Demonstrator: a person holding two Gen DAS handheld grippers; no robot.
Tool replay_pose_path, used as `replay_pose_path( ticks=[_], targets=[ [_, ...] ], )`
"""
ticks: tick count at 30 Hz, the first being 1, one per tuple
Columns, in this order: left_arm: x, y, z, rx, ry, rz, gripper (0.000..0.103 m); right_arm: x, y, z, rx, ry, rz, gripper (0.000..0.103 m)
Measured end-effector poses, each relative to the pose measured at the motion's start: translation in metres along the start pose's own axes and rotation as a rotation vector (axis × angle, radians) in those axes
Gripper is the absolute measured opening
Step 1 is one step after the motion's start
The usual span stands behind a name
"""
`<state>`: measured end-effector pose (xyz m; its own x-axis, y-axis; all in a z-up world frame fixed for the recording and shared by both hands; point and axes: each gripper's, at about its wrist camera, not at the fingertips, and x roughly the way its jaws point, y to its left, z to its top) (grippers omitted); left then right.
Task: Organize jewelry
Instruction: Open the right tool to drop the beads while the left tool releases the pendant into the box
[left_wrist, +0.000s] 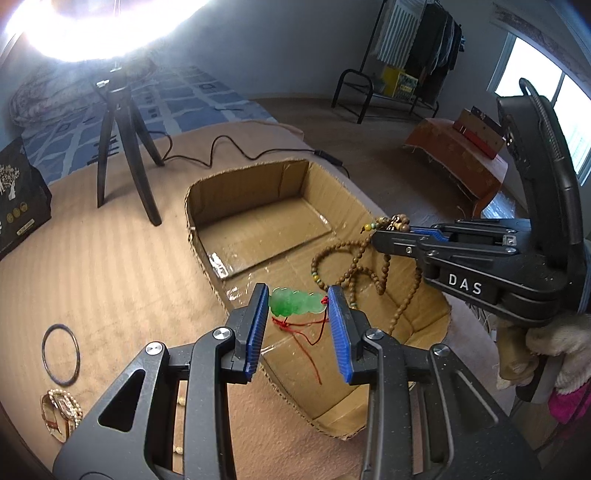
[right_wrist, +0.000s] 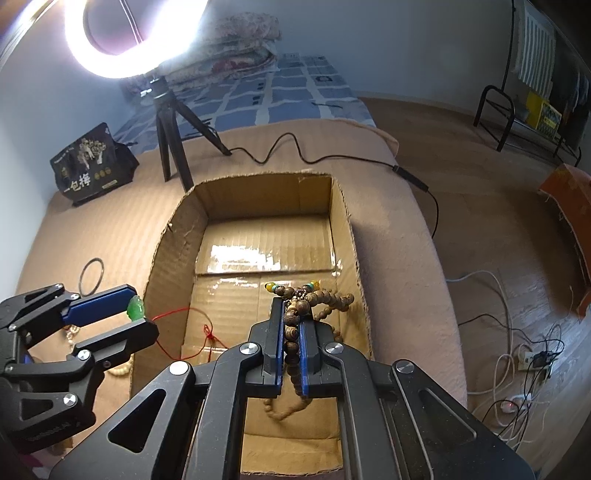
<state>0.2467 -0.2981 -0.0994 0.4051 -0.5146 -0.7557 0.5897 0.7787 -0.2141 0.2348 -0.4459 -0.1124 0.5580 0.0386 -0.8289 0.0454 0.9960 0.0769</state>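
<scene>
My left gripper (left_wrist: 298, 299) is shut on a green jade pendant (left_wrist: 293, 303) and holds it over the near part of the open cardboard box (left_wrist: 255, 192); its red cord (left_wrist: 306, 332) hangs down into the box. In the right wrist view the left gripper (right_wrist: 138, 309) holds the pendant (right_wrist: 135, 309) at the box's left wall (right_wrist: 166, 266). My right gripper (right_wrist: 291, 306) is shut on a brown wooden bead necklace (right_wrist: 325, 299) above the box, its loops dangling. In the left wrist view the right gripper (left_wrist: 384, 230) holds the beads (left_wrist: 351, 266) over the box's right side.
On the tan bedspread left of the box lie a dark bangle (left_wrist: 61, 354), a gold watch (left_wrist: 61, 413) and pale beads (right_wrist: 120, 369). A ring-light tripod (left_wrist: 122, 147) with a black cable (left_wrist: 221, 147) stands behind the box. A black bag (right_wrist: 92, 162) sits far left.
</scene>
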Motion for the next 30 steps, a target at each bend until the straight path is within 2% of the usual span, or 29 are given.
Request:
replay_pose_path(
  ticks=[6,8,10,11,18,23,30],
  targets=[
    [-0.001,-0.002,-0.006,0.012,0.023,0.004,0.033,-0.003,0.004,-0.002,-0.008,0.007,-0.014,0.006],
    [-0.001,-0.002,-0.006,0.011,0.031,0.003,0.033,-0.006,0.004,-0.002,-0.002,0.004,-0.016,0.018],
    [-0.002,-0.003,-0.007,0.012,0.037,0.004,0.034,-0.009,0.005,-0.001,0.0,-0.009,-0.018,0.046],
    [-0.003,-0.004,-0.008,0.013,0.039,0.004,0.036,-0.012,0.006,-0.002,-0.001,-0.02,-0.018,0.049],
    [-0.014,-0.008,-0.011,0.022,0.029,0.006,0.038,-0.026,0.009,-0.003,-0.007,-0.045,-0.04,0.049],
    [-0.026,-0.009,-0.013,0.015,0.011,0.009,0.038,-0.034,0.012,-0.005,-0.012,-0.056,-0.053,0.058],
    [-0.048,-0.002,-0.018,0.002,-0.017,0.022,0.038,-0.046,0.02,-0.009,-0.024,-0.073,-0.073,0.058]
  ],
)
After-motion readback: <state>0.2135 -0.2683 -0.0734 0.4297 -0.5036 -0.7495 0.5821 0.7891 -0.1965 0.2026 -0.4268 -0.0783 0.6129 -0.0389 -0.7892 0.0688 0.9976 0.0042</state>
